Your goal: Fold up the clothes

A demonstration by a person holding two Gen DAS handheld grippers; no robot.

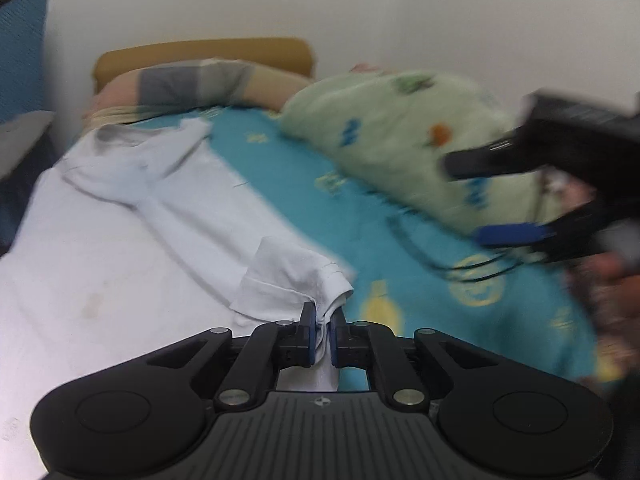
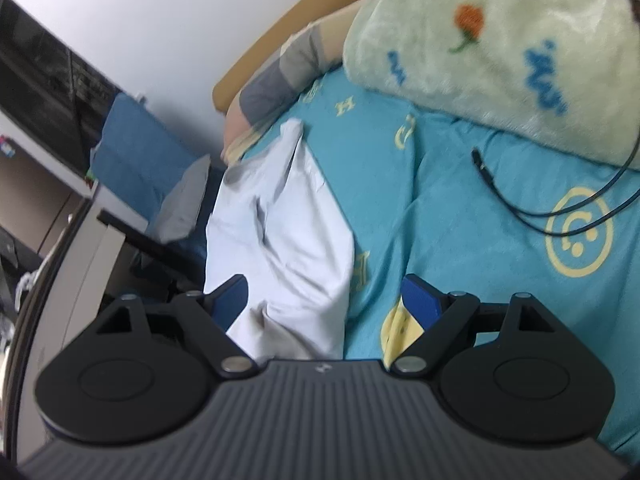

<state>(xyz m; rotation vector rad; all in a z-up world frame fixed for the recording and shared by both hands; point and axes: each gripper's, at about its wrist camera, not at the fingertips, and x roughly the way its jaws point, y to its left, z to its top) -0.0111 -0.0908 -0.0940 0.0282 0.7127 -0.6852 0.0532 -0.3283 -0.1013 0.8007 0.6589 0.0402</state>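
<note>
Your left gripper [image 1: 324,330] pinching a bunched hem corner of the white T-shirt [image 1: 192,200], the rest spread flat on the teal bedsheet [image 1: 400,264]; your right gripper [image 2: 324,300] spread wide, hovering above the shirt's edge, touching nothing; green blanket [image 2: 500,40] beyond

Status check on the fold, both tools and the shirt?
Left tool shut on white shirt, hem corner pinched. Right tool open, empty, above the shirt's edge. Black cable loose on teal bedsheet, beside the shirt.
</note>
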